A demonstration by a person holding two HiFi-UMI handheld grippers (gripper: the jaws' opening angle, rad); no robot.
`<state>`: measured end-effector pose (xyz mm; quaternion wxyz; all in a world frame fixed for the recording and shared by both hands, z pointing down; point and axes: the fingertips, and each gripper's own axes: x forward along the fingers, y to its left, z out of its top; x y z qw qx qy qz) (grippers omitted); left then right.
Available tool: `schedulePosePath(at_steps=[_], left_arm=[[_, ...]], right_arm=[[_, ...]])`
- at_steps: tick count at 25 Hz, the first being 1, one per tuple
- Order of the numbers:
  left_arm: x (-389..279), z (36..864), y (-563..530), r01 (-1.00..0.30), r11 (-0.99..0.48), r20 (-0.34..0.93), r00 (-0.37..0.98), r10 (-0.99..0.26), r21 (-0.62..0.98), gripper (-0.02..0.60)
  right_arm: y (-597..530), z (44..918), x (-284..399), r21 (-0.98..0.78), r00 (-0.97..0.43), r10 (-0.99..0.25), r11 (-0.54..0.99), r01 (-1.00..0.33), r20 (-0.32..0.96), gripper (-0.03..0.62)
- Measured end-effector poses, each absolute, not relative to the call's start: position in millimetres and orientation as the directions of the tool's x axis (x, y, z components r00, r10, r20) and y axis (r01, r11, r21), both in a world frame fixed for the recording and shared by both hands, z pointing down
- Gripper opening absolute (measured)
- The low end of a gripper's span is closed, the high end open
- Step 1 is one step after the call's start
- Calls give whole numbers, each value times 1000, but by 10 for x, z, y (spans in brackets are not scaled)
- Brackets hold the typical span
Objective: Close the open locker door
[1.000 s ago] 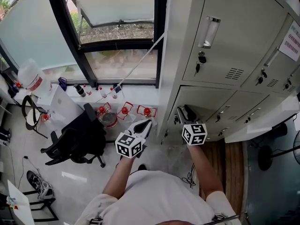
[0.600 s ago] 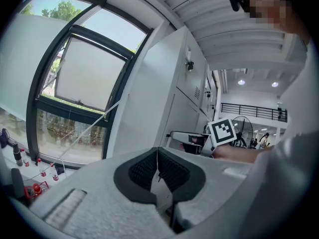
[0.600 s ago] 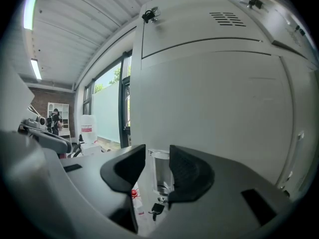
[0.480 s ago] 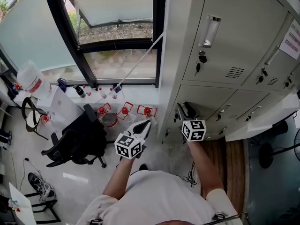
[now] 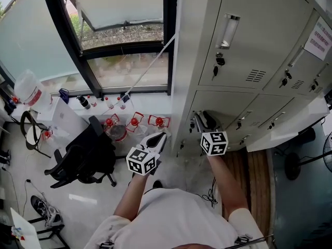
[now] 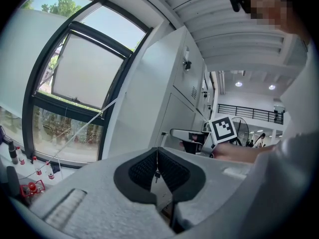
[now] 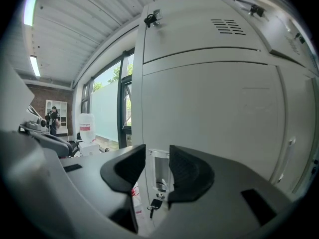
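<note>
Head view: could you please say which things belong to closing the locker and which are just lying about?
Job: right gripper, jaws apart; pale grey metal locker door; its recessed handle.
Lying about: black office chair; red-capped bottles; large translucent plastic jug; shut left gripper.

Smooth matt paint on pale grey metal lockers (image 5: pixel 244 51), polished chrome recessed handle (image 5: pixel 228 30), glossy white floor (image 5: pixel 88 196), ribbed matt black pads (image 7: pixel 185 171) lining the right tool (image 7: pixel 157 166).

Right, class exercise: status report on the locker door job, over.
Left gripper shut, empty, clear of lockers. Right gripper open, framing the recessed handle of the pale grey metal locker door; door looks flush. Another grey door juts open further right.
</note>
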<state>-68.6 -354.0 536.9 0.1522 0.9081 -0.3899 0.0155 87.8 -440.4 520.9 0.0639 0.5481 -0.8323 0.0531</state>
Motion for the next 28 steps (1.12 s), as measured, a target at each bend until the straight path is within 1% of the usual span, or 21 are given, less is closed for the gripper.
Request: schedulePosePath(at_steps=[14, 23, 28], left_arm=[[-178, 5316, -3367, -623, -734, 135, 779, -612, 269, 15], [141, 5249, -3190, -557, -784, 126, 829, -545, 272, 15], [193, 5249, -3126, -545, -792, 128, 837, -532, 275, 15]], right_arm=[[-3719, 5173, 1301, -11, -335, -924, 339, -941, 183, 129], [-3209, 5163, 1624, -14, -276, -946, 277, -961, 172, 73], [-3035, 5185, 1715, -28, -254, -952, 253, -967, 170, 57]])
